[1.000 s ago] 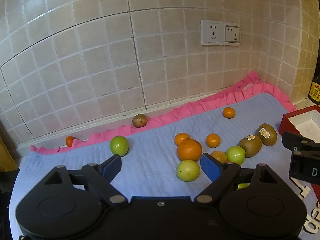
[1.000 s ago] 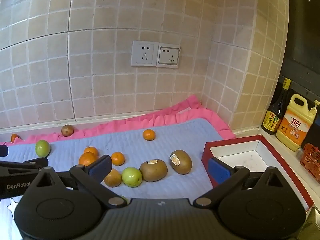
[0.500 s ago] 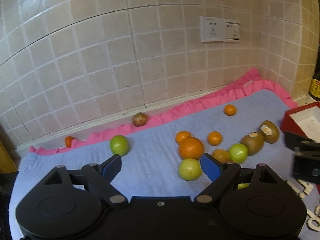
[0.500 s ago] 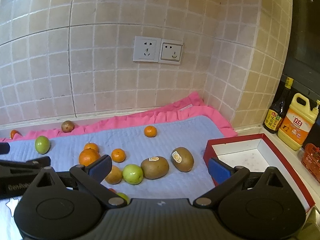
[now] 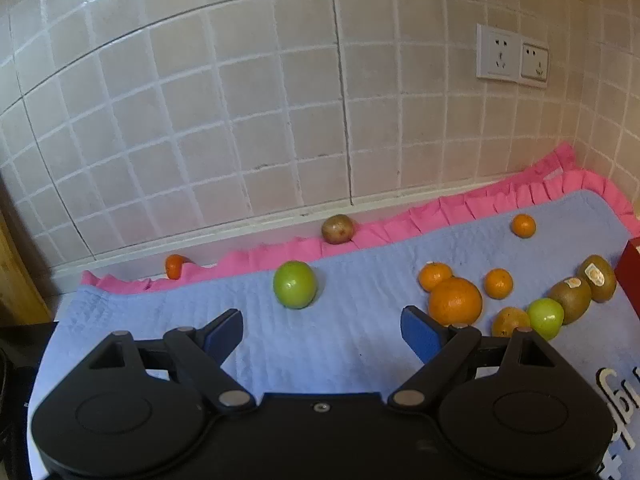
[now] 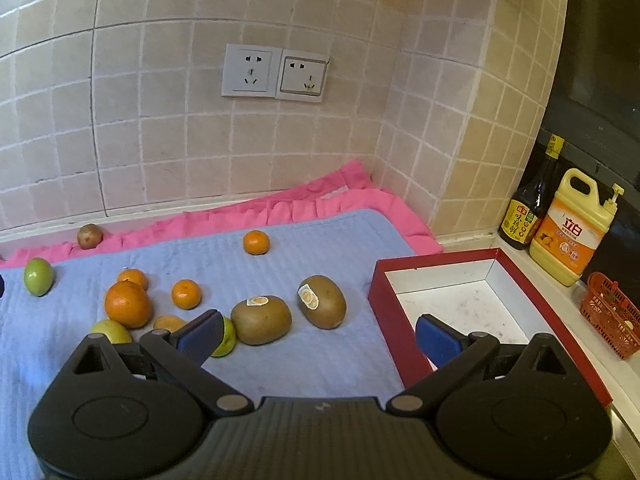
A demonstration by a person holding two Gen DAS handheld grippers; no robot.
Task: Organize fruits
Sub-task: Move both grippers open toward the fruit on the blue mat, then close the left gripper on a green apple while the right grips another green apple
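on the bench, a blue mat with a pink frill carries the scattered fruit. left tongs hang over the mat with their blue pads spread wide and nothing between them; a green apple lies just ahead of them, alone. to its right sit a big orange, touching a mandarin behind it, and another mandarin just beside it. two kiwis with stickers lie near the mat's right edge, a second green apple touching the nearer one. a brownish fruit rests on the frill against the tiled wall, and one small mandarin lies off the mat by the wall at far left. a lone mandarin lies far back on the right.

right tongs are also wide apart and hold nothing; their left pad stands in front of a green apple, their right pad over a red box with a white, fruitless inside, which stands just beside the mat. the two kiwis lie between the apple and the box. beyond the box stand a dark bottle, a yellow jug and a small red basket.
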